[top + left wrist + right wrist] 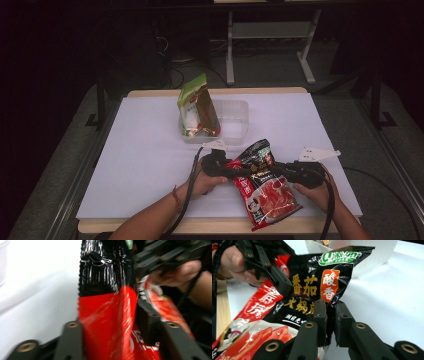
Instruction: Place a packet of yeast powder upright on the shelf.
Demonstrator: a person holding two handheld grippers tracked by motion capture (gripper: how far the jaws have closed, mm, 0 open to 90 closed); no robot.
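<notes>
Tub of clear plastic holding upright green packet, left tool and right tool both clamped on red-black pouch

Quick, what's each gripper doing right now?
Left gripper: shut on the red and black sauce packet.
Right gripper: shut on the same packet's opposite edge.

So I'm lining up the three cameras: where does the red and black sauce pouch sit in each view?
High view: red and black sauce pouch lower centre, between both hands.
Left gripper view: pouch centre, running up between the jaws.
Right gripper view: pouch left and centre, its edge between the jaws.
Shared landmark: the clear plastic tray beyond the pouch, top of the right gripper view.
</notes>
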